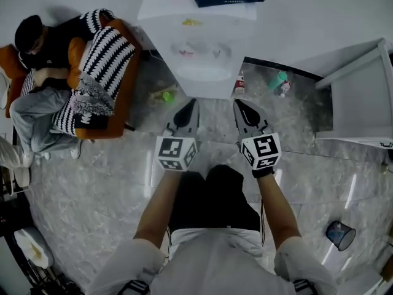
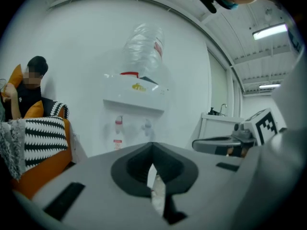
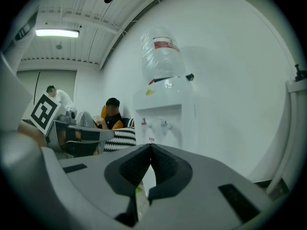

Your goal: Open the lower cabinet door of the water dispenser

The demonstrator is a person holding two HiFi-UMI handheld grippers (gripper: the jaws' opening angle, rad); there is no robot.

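Marble floor (image 1: 92, 183), white wall (image 2: 72, 32): left gripper (image 1: 193, 107) and right gripper (image 1: 239, 107) both clenched on nothing, tips side by side, aimed roughly level at the water dispenser (image 1: 202, 48). It stands upright against the wall just ahead. Lower cabinet door is hidden behind the gripper bodies and can't be seen from above; forearms (image 1: 158, 208) reach forward, parallel.

Bright, even ceiling strip light (image 3: 56, 33); glare on floor (image 1: 92, 192); fisheye vignetting.
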